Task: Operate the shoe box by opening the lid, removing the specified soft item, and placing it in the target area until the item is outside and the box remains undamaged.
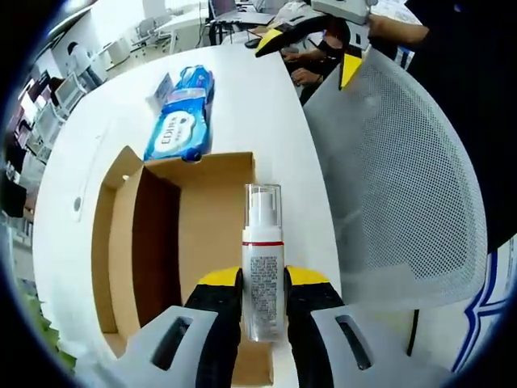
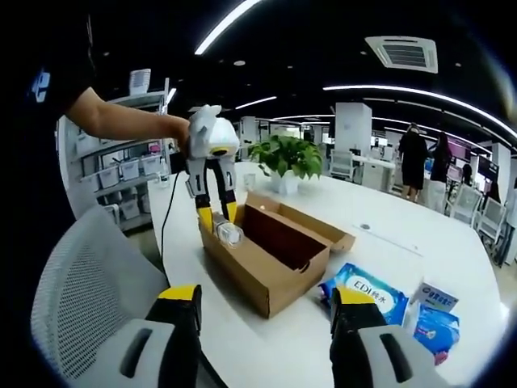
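Nearest in the left gripper view, the left gripper (image 1: 263, 303) has its yellow-tipped black jaws pinched on a clear plastic pump bottle with a white label and a red band (image 1: 262, 263), holding it by its lower half so the capped nozzle points away from the gripper. Directly beneath and ahead of that gripper sits the brown cardboard shoe box (image 1: 190, 234), its lid flap already swung open to the gripper's left and its interior looking bare as far as can be seen; the right gripper view shows the bottle (image 2: 229, 233) at the box's (image 2: 266, 259) near end, at about rim height. Beyond the box, ahead of the left gripper, a blue soft pack of wipes (image 1: 182, 121) lies on the round white bench (image 1: 105, 121), outside the box, with smaller blue packets just beside it. The right gripper (image 2: 265, 311) hangs spread and empty, well back from the box, above a grey mesh chair back (image 2: 89, 267). Judging by this, the opening is done and the soft pack seems to be out already; the bottle appears to be mid-removal and has yet to be set down on the bench.
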Demonstrator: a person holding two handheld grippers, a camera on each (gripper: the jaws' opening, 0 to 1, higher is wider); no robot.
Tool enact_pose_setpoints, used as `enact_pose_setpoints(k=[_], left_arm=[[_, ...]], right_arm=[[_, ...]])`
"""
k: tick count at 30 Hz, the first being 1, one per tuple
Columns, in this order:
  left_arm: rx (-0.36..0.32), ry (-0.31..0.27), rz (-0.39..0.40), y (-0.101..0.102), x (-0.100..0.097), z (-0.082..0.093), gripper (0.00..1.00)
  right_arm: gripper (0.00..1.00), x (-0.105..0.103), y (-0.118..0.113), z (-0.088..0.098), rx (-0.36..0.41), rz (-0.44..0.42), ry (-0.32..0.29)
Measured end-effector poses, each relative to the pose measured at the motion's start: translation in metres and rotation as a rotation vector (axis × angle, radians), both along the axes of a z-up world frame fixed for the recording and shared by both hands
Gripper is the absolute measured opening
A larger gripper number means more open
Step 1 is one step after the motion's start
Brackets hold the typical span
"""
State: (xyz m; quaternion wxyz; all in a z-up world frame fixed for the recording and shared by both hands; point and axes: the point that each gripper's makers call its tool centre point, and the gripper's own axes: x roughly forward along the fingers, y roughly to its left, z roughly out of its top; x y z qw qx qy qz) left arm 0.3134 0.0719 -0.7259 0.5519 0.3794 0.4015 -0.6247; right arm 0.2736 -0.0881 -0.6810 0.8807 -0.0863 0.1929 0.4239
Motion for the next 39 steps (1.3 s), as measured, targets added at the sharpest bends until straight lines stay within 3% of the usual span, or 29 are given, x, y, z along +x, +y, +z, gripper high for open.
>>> enact_pose_setpoints(k=[27,39], left_arm=[[-0.076,0.038,-0.079,-0.05,-0.036,0.017,0.18],[-0.093,0.031,-0.125,-0.066,-0.047,0.025,0.18]], right_arm=[[0.58,-0.012,0.046,0.004,0.031,0.106,-0.011],[0.5,-0.017,0.059,0.009,0.045,0.147,-0.022]])
